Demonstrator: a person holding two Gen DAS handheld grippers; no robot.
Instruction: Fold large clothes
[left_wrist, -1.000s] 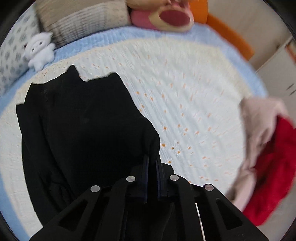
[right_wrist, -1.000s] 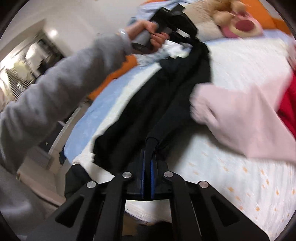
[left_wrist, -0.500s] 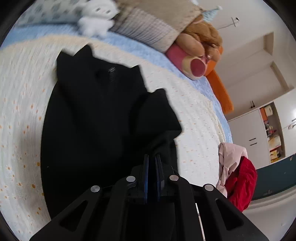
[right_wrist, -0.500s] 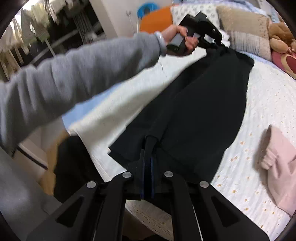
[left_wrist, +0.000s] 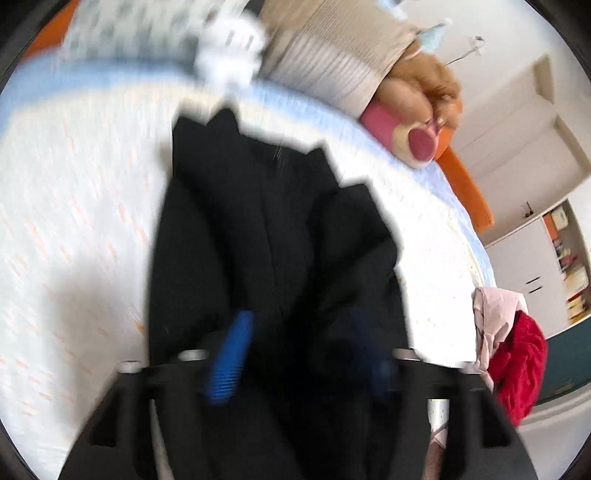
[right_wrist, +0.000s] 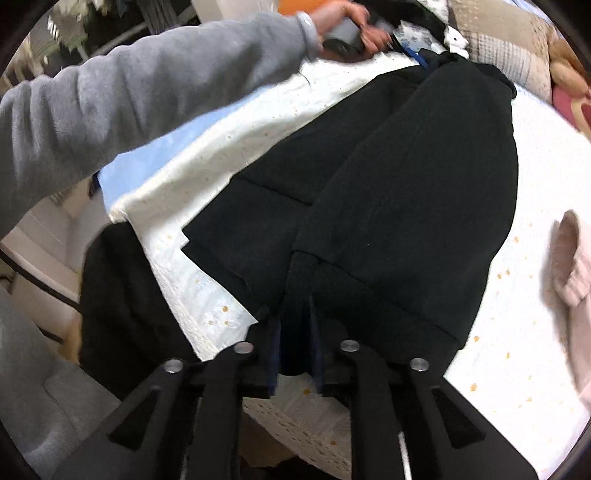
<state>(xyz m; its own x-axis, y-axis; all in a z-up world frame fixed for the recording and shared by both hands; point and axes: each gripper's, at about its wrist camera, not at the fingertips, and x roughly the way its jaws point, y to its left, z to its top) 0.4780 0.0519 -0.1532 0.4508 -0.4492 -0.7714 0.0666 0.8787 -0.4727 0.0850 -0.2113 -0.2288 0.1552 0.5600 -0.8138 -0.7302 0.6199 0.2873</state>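
Observation:
A black garment (left_wrist: 273, 229) lies spread on the white flowered bedspread (left_wrist: 74, 229), its collar end toward the pillows. My left gripper (left_wrist: 299, 336) hovers over its near part. The jaws are opening wide, and the cloth lies under them, touching neither blue pad. In the right wrist view the same garment (right_wrist: 417, 177) runs away from me up the bed. My right gripper (right_wrist: 295, 347) is at its near hem, and its jaws are opening with a black cuff still loosely between them. A hand in a grey sleeve (right_wrist: 110, 96) holds the left gripper (right_wrist: 423, 61) at the garment's far end.
A pink garment (left_wrist: 495, 306) and a red one (left_wrist: 521, 365) are heaped at the bed's right edge; the pink one (right_wrist: 569, 266) lies right of my right gripper. Pillows (left_wrist: 332, 62) and plush toys (left_wrist: 417, 122) line the head end. The bed's edge (right_wrist: 177, 295) drops off on the left.
The garment was carried across and laid flat on the bedspread. The left jaws have sprung wide and let the cloth go. The right jaws have parted a little around the cuff.

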